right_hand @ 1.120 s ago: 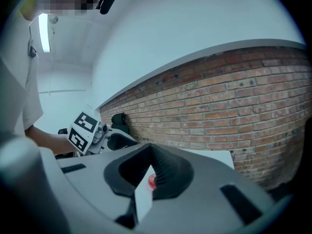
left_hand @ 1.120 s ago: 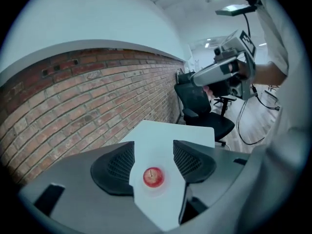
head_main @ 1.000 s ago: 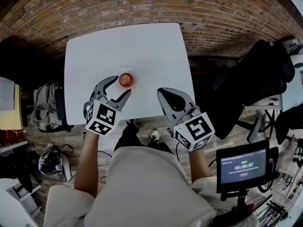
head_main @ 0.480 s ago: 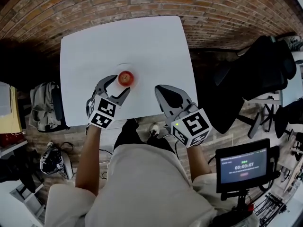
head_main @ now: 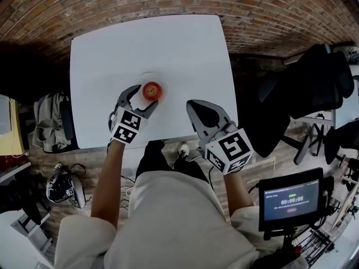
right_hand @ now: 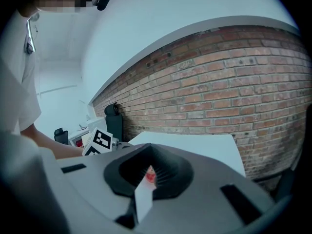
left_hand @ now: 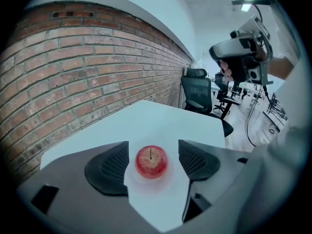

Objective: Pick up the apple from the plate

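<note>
A red apple point(head_main: 151, 89) sits on a small white plate point(head_main: 144, 77) near the front of the white table point(head_main: 146, 43). My left gripper point(head_main: 146, 96) reaches over the plate, open, its jaws just having widened. In the left gripper view the apple point(left_hand: 151, 161) lies between the two black pads point(left_hand: 109, 167), with a gap on each side. My right gripper point(head_main: 195, 106) hovers over the table's front edge to the right of the plate, shut and empty. Through its narrow slit the right gripper view shows a sliver of the apple point(right_hand: 151, 175).
A grey backpack point(head_main: 50, 122) and a dark bag point(head_main: 61, 186) lie on the floor at the left. A black office chair point(head_main: 297, 94) stands to the right of the table, and a small screen point(head_main: 291, 198) sits at lower right. A brick wall lies beyond the table.
My left gripper has sunk and moved forward to the plate, and its jaws now stand wider, on either side of the apple. The right gripper has dropped slightly.
</note>
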`<action>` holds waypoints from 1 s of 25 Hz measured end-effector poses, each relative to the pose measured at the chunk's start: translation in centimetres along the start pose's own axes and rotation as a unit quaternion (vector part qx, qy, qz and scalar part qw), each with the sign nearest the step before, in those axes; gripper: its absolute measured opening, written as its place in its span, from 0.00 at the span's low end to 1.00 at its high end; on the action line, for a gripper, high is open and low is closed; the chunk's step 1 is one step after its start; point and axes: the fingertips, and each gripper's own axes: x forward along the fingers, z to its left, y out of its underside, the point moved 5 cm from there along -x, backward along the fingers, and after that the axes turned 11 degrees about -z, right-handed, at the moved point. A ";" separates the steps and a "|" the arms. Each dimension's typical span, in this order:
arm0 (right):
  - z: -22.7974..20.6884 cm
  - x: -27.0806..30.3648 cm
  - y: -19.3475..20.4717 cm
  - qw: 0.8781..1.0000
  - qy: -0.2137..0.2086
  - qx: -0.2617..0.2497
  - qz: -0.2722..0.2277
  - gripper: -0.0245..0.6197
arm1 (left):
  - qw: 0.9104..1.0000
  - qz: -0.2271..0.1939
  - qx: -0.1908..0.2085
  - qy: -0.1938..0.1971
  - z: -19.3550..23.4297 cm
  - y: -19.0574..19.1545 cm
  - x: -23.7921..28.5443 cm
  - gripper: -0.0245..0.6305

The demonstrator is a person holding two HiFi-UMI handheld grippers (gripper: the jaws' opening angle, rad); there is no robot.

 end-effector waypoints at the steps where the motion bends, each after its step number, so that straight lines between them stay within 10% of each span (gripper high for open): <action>1: 0.0 0.1 0.1 1.000 0.000 0.000 0.002 0.04 | 1.000 0.003 -0.003 0.003 0.0 0.4 0.2 0.51; 25: -0.9 0.3 2.5 0.999 0.005 0.004 0.044 0.04 | 0.999 0.022 -0.023 0.026 0.7 5.6 5.2 0.66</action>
